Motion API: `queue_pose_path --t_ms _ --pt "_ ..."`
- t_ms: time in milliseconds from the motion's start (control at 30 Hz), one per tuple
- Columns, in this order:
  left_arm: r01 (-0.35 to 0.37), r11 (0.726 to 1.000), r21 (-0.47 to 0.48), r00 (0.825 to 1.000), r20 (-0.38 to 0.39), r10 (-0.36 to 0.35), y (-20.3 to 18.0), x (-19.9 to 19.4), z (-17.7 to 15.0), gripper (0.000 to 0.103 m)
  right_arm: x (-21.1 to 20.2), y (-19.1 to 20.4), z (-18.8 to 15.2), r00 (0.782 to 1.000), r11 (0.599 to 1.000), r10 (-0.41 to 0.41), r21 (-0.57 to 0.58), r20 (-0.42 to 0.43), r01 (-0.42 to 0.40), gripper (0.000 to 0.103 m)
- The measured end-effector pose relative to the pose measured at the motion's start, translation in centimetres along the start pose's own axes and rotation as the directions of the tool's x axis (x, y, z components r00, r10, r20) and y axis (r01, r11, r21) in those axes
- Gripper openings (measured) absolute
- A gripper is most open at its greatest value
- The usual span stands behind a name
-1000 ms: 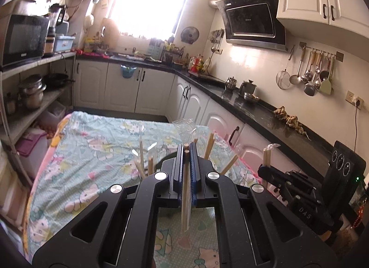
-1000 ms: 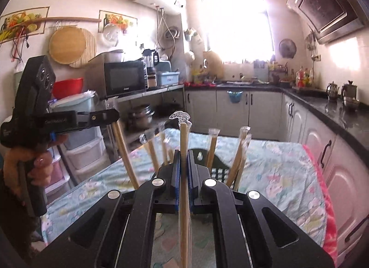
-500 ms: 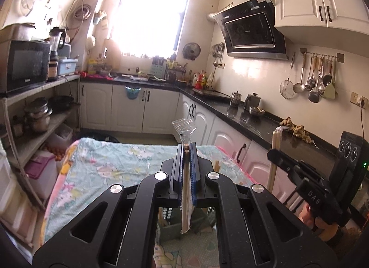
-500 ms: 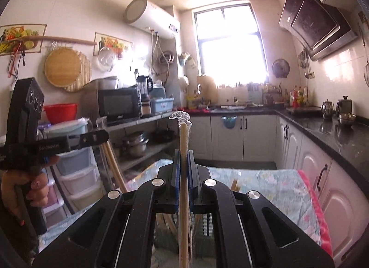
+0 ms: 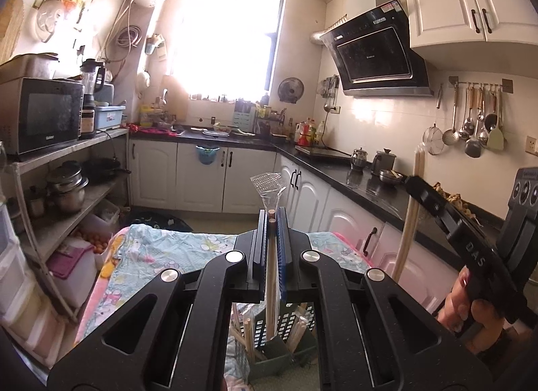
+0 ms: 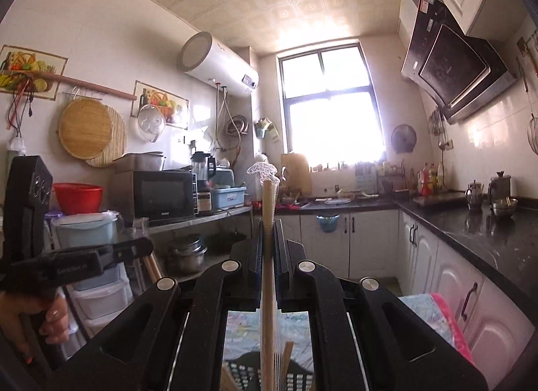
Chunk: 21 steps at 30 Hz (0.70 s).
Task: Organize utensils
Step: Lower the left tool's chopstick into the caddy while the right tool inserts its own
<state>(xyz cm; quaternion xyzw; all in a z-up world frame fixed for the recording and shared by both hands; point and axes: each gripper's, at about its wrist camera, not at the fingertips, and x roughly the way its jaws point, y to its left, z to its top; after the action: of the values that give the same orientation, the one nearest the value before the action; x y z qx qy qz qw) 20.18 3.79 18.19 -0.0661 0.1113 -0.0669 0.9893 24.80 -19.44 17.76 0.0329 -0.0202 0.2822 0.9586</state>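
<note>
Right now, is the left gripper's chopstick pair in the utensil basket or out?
Out. The left gripper is shut on the wrapped chopstick pair, whose lower end hangs above the dark slotted basket, clear of it.

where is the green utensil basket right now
In the left wrist view the green utensil basket sits low at centre on the patterned tablecloth, directly below the left claw, with wrapped chopsticks standing in it.
</note>
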Motion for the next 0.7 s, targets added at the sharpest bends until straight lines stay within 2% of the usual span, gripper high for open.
queue_pose_path --t_ms 267,700 --pt "-0.028 0.999 0.035 1.000 -0.006 0.028 -0.5 1.7 -1.9 0.003 2.8 -0.8 -1.5 0.999 0.999 -0.045 0.012 -0.001 0.045 0.006" --pt "-0.034 0.998 0.046 0.999 -0.040 0.035 -0.2 3.9 -4.8 0.003 6.3 -1.0 -6.6 0.989 0.992 -0.125 -0.009 -0.083 0.125 0.006"
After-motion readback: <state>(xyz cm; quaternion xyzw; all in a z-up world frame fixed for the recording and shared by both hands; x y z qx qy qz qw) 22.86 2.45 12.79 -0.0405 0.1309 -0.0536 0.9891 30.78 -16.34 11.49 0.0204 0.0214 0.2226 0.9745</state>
